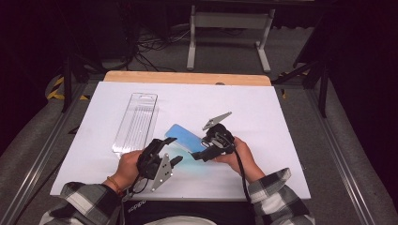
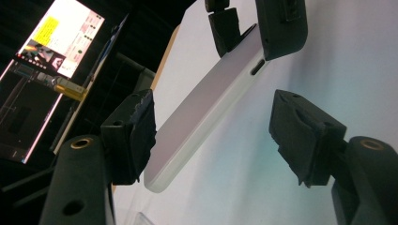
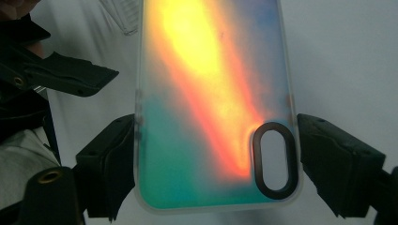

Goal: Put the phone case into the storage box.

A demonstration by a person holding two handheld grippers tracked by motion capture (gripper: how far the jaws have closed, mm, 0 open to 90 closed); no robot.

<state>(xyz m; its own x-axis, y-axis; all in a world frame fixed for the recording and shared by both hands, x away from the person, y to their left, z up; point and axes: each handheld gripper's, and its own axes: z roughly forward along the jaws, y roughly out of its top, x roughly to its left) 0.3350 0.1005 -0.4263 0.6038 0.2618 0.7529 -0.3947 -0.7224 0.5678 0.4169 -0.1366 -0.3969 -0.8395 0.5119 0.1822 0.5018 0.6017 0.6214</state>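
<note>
A translucent phone case (image 1: pixel 184 137), iridescent blue-green with an orange-yellow glow, hangs tilted just above the white sheet (image 1: pixel 281 140). My right gripper (image 1: pixel 202 149) is shut on its camera-hole end: in the right gripper view both pads press the long edges of the case (image 3: pixel 211 93) beside the oval camera hole (image 3: pixel 276 161). My left gripper (image 1: pixel 172 151) stands open around the case's other end. In the left gripper view the case (image 2: pixel 206 108) runs between the jaws, close to the left pad (image 2: pixel 136 136) and well apart from the right pad (image 2: pixel 300 136). The right gripper (image 2: pixel 256 28) grips it farther off.
A clear plastic packaging shell (image 1: pixel 136 121) lies flat on the sheet at the back left. A wooden table edge (image 1: pixel 187 78) shows behind the sheet, with a metal stand (image 1: pixel 230 28) beyond. A lit monitor (image 2: pixel 61 37) sits off to the side.
</note>
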